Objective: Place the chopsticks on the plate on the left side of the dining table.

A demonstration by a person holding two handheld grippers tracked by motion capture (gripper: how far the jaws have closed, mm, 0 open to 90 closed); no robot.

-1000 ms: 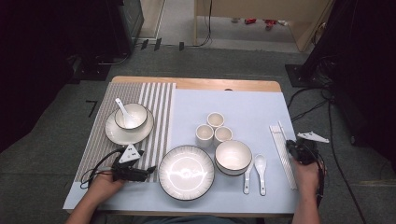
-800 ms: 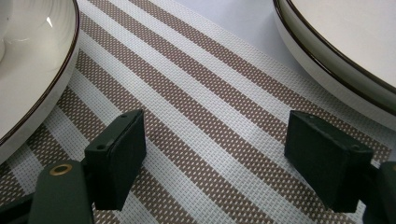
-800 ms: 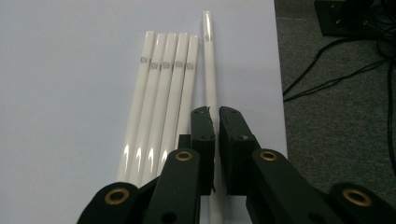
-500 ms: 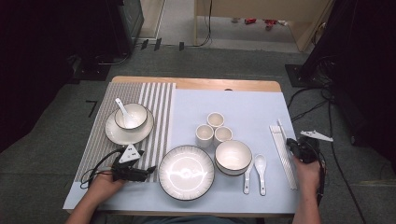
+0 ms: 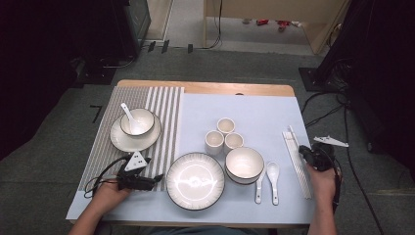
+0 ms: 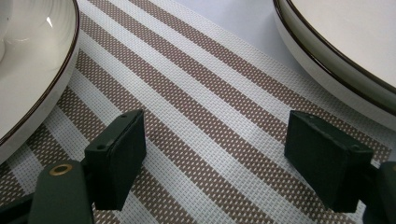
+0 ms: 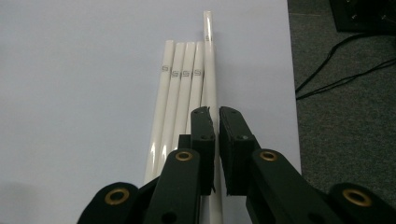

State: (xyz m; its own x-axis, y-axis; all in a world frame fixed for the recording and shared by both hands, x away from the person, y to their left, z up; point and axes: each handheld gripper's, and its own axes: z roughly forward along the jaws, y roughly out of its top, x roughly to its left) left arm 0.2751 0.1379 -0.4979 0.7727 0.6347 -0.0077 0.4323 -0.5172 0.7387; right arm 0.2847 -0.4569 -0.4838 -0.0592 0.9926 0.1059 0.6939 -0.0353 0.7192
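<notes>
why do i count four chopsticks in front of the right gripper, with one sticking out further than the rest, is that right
Not quite: there are five white chopsticks, not four. The right gripper view shows four lying side by side with ends level, plus a fifth that sticks out further, running between the jaws of the right gripper. The rest of your reading holds.

Smooth, glossy white chopsticks (image 7: 187, 93), plastic or ceramic by the look, with small grey printed marks. Matt black plastic pads on the right gripper (image 7: 217, 126), brass-coloured rivets in its arms. Same matt black on the left gripper (image 6: 224, 158). Coarse woven placemat (image 6: 210, 121), brown and white stripes, visibly textured. Glazed, shiny plate (image 5: 195, 180) with fine ridges and a dark rim. Pale matt tablecloth (image 5: 254, 117), smooth. Bare wood along the table edge (image 5: 220, 88).
</notes>
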